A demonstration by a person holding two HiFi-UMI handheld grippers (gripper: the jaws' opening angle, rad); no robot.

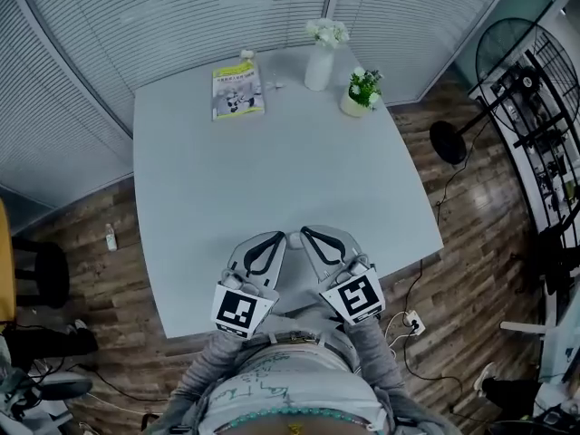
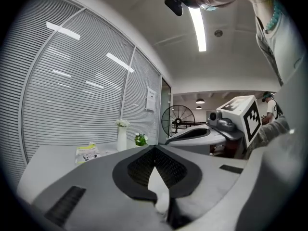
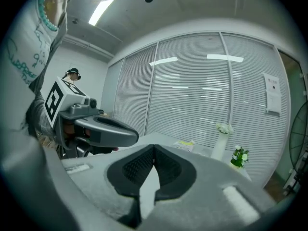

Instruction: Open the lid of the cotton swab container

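Your own torso (image 1: 290,397) in a pale printed top fills the bottom of the head view, and just beyond it your two sleeves reach to the near edge of the grey-white table (image 1: 272,179). The left gripper (image 1: 276,239) and the right gripper (image 1: 308,234) sit side by side over that near edge, tips angled slightly toward each other and close together, each with its marker cube (image 1: 240,311) toward you. In the left gripper view your left gripper's jaws are pressed together at the tips, with only the table showing through the leaf-shaped gap behind them. It's the same in the right gripper view, where your right gripper's jaws are closed tip to tip around nothing. What appears to be the cotton swab container (image 1: 237,91), a flat yellow-green printed pack, lies at the far end of the table towards its left corner, well apart from both grippers. I can't make out its lid from here. To its right stands a white vase (image 1: 318,66) of white flowers, and just right of that is a small potted plant (image 1: 361,91). A few tiny white items between the pack and the vase are too small to identify. A standing fan (image 1: 521,71) is on the wooden floor off the table's far right.
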